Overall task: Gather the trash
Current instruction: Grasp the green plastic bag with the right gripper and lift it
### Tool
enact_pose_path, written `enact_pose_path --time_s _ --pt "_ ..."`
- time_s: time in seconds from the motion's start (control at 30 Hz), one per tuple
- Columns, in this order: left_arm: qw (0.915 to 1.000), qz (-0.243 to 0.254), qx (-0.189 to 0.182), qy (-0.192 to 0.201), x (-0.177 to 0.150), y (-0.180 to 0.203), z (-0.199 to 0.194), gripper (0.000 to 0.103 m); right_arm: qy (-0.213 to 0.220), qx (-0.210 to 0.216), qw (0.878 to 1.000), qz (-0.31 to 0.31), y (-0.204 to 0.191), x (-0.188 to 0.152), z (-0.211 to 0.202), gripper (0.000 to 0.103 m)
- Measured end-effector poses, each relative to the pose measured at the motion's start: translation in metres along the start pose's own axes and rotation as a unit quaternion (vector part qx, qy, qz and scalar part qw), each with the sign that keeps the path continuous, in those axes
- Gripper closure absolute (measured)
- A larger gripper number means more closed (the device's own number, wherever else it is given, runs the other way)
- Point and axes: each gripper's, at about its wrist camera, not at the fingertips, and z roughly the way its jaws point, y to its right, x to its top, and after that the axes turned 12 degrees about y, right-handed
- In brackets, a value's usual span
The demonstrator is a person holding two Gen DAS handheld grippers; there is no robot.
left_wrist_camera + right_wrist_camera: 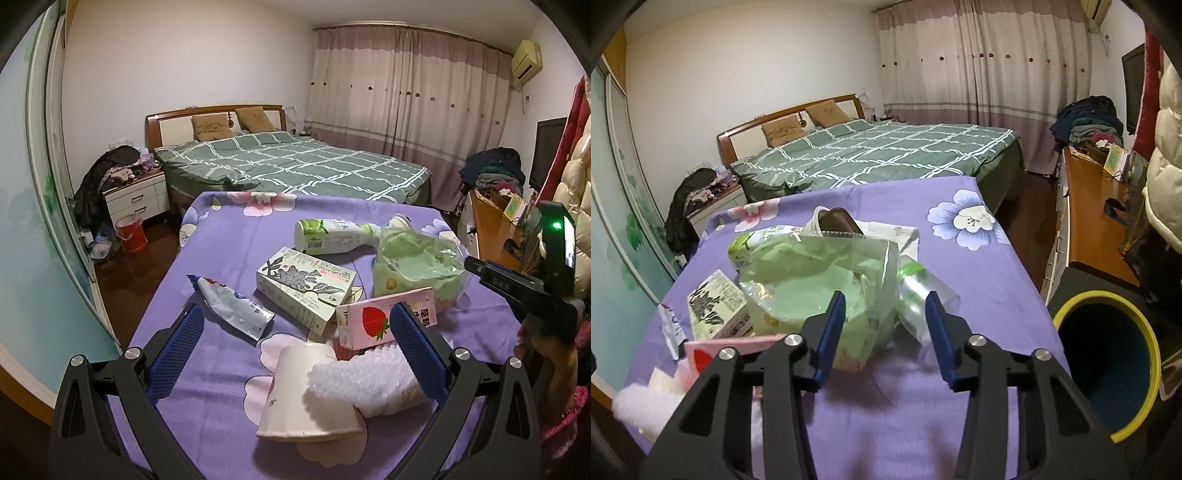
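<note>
Crinkly clear-green plastic bag [820, 280] lies mid-frame on the purple cloth [979, 295], between the right gripper [886, 314]'s half-spread jaws, pads not yet pressing. The film could slip or snag a neighbouring bottle [923, 291]. Left gripper [295, 332], jaws wide, holds nothing above the paper cup [306, 391]. Bin [1108, 358] waits lower right.

dim, even indoor light — soft shadows, perhaps slight blur, strong fisheye bending and dark corners.
</note>
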Motion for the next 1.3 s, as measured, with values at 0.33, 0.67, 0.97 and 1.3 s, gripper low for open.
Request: enact_pose_path --time_s 0.33,0.67,0.97,1.3 --pt "0.9999 0.01 -0.002 -0.004 0.003 0.008 0.019 0.004 -0.037 0.002 0.999 0.01 -0.001 -0.001 0.034 0.074" --pt "0.9998 0.01 -0.001 -0.016 0.002 0.012 0.032 0.004 -0.041 0.009 0.999 0.019 -0.003 -0.004 0.038 0.084" --pt "0.9998 0.012 0.0 -0.015 -0.001 0.01 0.035 0.004 -0.018 0.011 0.998 0.052 0.011 -0.006 0.022 0.095" --pt "0.9998 0.016 -0.002 -0.008 -0.002 0.015 0.03 0.004 0.032 0.019 0.996 0.083 0.035 0.006 -0.026 0.095"
